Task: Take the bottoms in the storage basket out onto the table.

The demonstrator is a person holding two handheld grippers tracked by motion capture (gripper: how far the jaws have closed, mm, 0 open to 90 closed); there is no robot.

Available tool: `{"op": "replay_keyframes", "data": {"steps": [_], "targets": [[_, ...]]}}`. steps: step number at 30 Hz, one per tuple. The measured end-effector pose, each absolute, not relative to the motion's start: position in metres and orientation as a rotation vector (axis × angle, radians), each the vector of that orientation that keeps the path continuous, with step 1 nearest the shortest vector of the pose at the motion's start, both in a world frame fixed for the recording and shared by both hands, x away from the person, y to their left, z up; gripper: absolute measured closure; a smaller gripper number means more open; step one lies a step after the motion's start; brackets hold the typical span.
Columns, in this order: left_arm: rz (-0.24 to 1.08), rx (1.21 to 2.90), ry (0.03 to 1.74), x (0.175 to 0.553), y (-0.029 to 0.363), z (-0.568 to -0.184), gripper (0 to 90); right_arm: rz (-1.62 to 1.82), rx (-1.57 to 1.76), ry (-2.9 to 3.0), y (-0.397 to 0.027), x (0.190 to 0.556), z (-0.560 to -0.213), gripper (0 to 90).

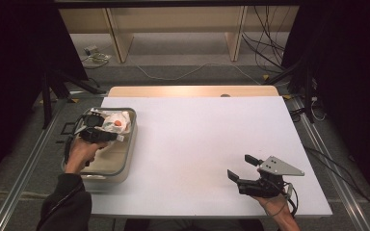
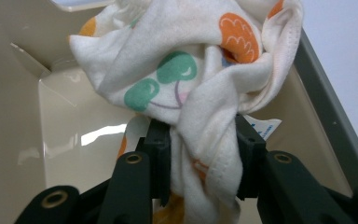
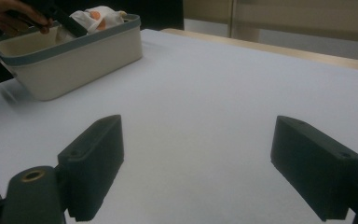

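While the high view is giving just a pale bundle in the tub [image 1: 127, 149], the left gripper [image 2: 198, 154] view is showing its jaws clamping the printed cloth [image 2: 191, 70] (orange and green blobs) above the tub floor. Right gripper [image 1: 244, 169] is idling wide open over bare table [image 1: 197, 144], gripping nothing.

Bunched patterned cloth [image 2: 200, 60] in tub [image 2: 23, 107]
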State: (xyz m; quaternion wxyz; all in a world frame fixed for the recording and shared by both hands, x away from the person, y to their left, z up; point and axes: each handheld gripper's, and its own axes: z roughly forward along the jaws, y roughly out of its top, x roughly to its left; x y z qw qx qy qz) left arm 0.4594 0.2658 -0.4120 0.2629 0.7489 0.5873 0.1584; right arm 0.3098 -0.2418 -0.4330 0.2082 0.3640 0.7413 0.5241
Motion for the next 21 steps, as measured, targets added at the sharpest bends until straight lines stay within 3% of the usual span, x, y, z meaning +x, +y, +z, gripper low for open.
{"op": "replay_keyframes", "data": {"steps": [21], "targets": [[0.464, 1.98, 1.529, 0.45, 0.269, -0.388, 65.1, 1.454, 1.02, 2.056, -0.242, 0.309, -0.433, 17.8]]}}
